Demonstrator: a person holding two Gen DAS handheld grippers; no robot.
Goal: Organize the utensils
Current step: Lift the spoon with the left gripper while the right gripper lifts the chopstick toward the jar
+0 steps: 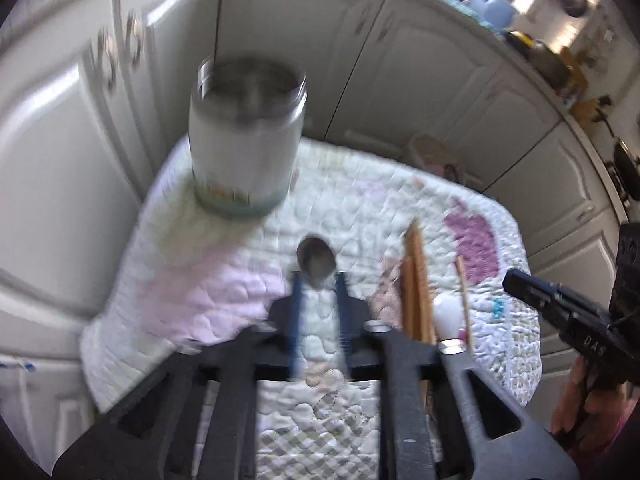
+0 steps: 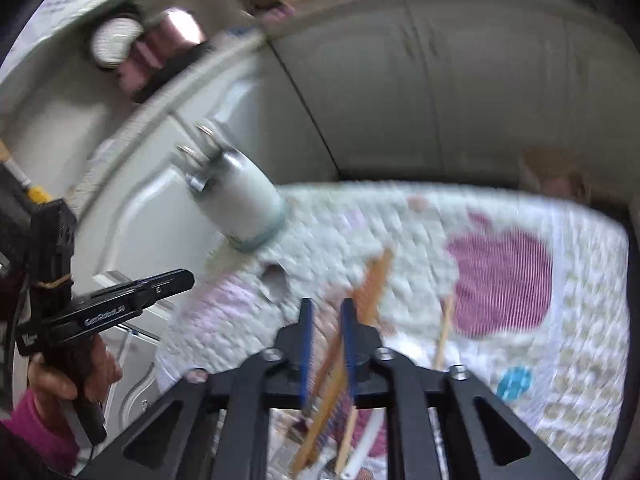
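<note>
Left gripper: jaws apart, nothing clamped; a metal spoon lies on the quilted mat just beyond the tips. Right gripper: jaws part-open, wooden chopsticks passing between them, contact unclear through blur. White canister stands at the mat's far left.

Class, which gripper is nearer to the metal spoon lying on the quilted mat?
Left. The left gripper hovers directly over the spoon; the right gripper sits off to the side, over the wooden chopsticks.
</note>
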